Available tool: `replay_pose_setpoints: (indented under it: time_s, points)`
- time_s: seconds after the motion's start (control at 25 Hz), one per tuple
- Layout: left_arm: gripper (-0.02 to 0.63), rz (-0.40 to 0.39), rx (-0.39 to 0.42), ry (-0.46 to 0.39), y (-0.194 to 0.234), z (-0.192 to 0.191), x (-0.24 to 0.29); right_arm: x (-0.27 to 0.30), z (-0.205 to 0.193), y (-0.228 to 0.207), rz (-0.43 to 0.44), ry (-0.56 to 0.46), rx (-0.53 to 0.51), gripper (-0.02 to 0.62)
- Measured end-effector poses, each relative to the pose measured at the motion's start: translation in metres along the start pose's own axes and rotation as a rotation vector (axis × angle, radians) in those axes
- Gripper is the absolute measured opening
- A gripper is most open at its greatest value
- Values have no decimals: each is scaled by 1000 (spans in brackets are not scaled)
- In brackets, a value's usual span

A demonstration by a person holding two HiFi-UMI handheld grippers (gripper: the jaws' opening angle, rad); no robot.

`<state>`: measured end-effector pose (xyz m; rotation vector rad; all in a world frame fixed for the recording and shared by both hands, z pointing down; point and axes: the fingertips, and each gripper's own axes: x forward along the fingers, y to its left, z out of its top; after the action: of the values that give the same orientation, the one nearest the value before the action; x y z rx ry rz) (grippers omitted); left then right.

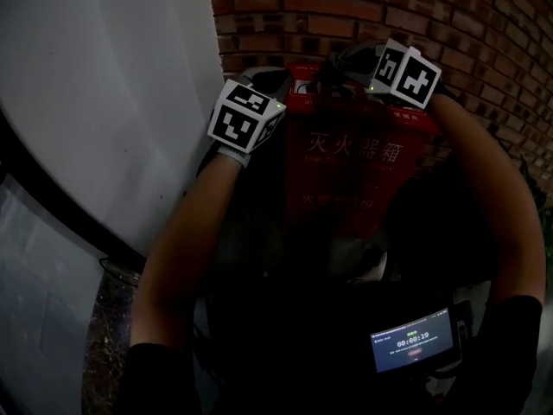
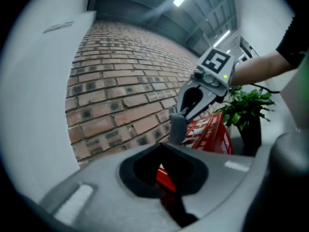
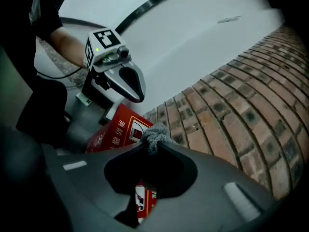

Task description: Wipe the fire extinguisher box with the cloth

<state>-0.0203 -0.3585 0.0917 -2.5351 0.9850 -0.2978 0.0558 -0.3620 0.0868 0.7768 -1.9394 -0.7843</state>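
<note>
One grey cloth (image 3: 155,132), pinched in our right gripper (image 3: 150,145) for wiping, hangs over the fire extinguisher box (image 3: 113,129); our left gripper (image 2: 162,145), jaws pressed together, waits aside.

Floor at the foot of the walls: two items standing on it.

The floor (image 1: 111,318) shows as a dark, speckled strip along the base of the curved white wall (image 1: 95,102); elsewhere it is too dim to read. A red fire extinguisher box (image 1: 354,158) with white lettering on its face stands upright close against the brick wall (image 1: 346,11), near the corner where brick meets white wall. A green potted plant (image 2: 246,112) in a dark pot stands just beside the box. Whether the two touch cannot be told. The box's base is in shadow.
</note>
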Motion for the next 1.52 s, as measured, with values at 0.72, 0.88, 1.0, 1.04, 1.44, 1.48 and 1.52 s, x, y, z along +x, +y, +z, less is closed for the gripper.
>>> replay_pose_setpoints:
  time_s: [0.72, 0.88, 1.0, 1.04, 1.44, 1.48, 1.52]
  points:
    - [3, 19, 82, 28, 27, -30, 15, 153, 4, -12, 107, 182, -130, 23]
    - [3, 14, 81, 25, 18, -22, 21, 148, -20, -12, 120, 216, -45, 23]
    - [3, 0, 82, 38, 5, -17, 32, 130, -47, -8, 146, 264, -13, 23]
    - [3, -5, 83, 43, -1, -15, 35, 123, -57, -8, 153, 277, -6, 23]
    - [3, -69, 140, 72, -67, 25, 80, 36, -169, -15, 110, 369, 68, 23]
    - [3, -76, 147, 74, -74, 28, 85, 26, -180, -15, 101, 378, 73, 23]
    - [3, -83, 153, 75, -82, 32, 90, 17, -192, -16, 92, 389, 77, 23]
